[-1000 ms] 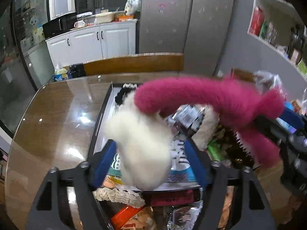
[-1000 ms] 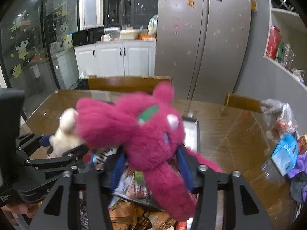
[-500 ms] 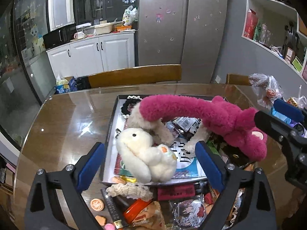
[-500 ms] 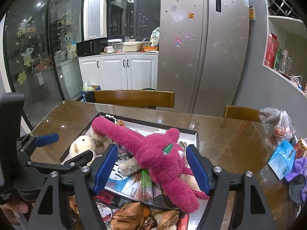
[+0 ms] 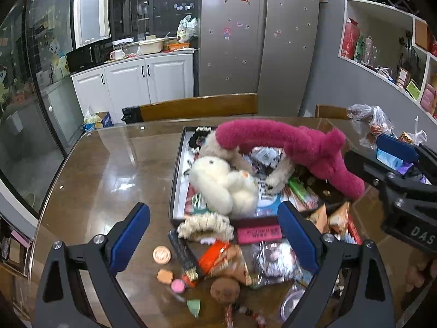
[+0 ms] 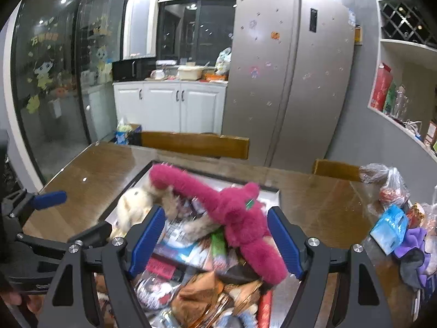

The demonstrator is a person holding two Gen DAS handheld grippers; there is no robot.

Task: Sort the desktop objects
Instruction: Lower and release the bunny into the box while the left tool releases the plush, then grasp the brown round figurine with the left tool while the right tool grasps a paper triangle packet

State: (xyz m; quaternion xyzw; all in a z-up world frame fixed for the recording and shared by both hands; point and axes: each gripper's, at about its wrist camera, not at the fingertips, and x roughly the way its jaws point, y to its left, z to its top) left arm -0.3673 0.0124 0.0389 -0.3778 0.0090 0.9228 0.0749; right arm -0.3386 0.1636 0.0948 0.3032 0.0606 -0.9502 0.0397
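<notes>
With both tools held above the clutter, nothing is gripped. The left tool has its jaws spread wide and empty. The right tool has its jaws opening, with the lower part of the pink plush showing between the pads but not pressed by them.

The landmark is the open black box on the glossy desk. The pink plush lies draped across the box's top, one long limb reaching toward its far left corner. A white plush lies in the box under that limb. Just in front of the box sit a cream scrunchie, a red case, snack packets and small round compacts.

The risk, as I judge it: the pink plush rests loosely on heaped items and overhangs the box's near edge, so it could slide out. A low tool could also scatter the small pieces in front of the box.
</notes>
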